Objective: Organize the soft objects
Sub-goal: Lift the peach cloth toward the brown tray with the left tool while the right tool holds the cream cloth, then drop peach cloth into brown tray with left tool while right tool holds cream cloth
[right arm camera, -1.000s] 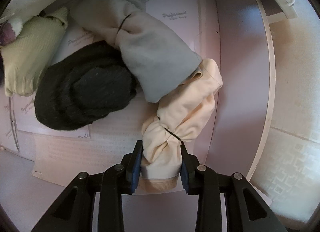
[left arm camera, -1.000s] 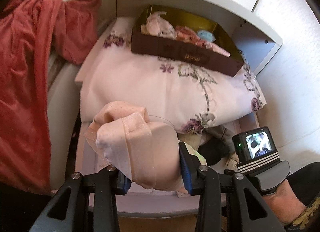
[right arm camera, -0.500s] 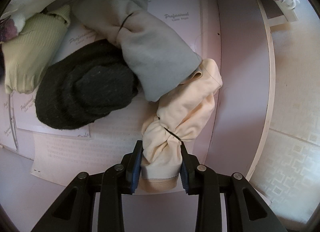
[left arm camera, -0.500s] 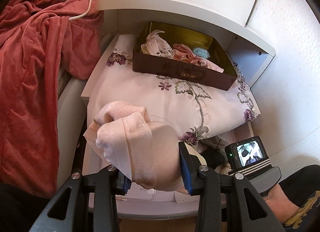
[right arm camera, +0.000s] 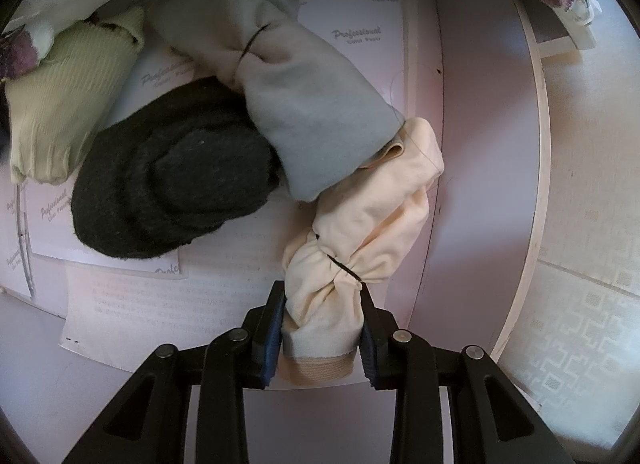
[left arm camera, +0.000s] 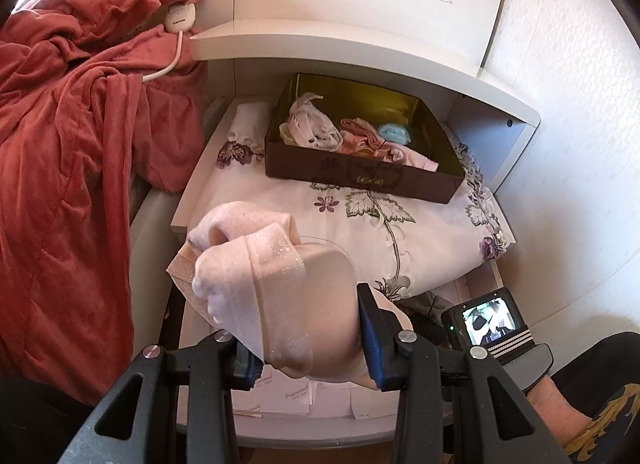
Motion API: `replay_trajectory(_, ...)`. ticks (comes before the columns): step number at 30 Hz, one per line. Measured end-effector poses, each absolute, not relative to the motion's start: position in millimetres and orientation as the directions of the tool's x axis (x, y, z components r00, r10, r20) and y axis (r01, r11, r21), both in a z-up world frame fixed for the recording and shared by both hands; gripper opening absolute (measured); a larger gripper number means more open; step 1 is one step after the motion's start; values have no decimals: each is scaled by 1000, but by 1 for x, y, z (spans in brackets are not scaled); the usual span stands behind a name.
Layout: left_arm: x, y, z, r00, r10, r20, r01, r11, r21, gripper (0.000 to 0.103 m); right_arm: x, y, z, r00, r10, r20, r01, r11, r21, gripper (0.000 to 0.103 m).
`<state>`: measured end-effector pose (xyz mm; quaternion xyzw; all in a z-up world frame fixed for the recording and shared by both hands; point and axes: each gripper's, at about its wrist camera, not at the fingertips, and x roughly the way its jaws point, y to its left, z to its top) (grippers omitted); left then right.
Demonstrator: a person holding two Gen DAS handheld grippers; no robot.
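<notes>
While both grippers (left arm camera: 308, 348) (right arm camera: 322, 338) clamp rolled cloths, the pink roll (left arm camera: 276, 284) seems bound next for the box (left arm camera: 360, 180) beyond

Home bedroom: floral bedding (left arm camera: 360, 224), nightstand (left arm camera: 360, 40)

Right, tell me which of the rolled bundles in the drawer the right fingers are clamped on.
The cream bundle, tied with a black band, nearest the camera. The grey bundle, black bundle and green bundle lie free behind it.
</notes>
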<state>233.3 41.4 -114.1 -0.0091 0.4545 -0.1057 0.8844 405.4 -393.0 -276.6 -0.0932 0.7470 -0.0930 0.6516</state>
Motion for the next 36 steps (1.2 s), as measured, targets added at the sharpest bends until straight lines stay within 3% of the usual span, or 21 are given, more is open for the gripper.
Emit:
replay_trajectory(17, 240, 43, -86, 639, -185, -747, 171, 980, -97, 39, 406, -393, -276, -133, -264, -955, -23, 964, -263, 33)
replay_trajectory(29, 284, 39, -57, 686, -176, -706, 173, 982, -76, 39, 405, -388, -277, -133, -273, -953, -33, 962, -271, 33)
replay_trajectory(36, 332, 33, -59, 653, -235, -720, 156, 972, -176, 39, 406, -387, -277, -134, -272, -953, -31, 962, -270, 32)
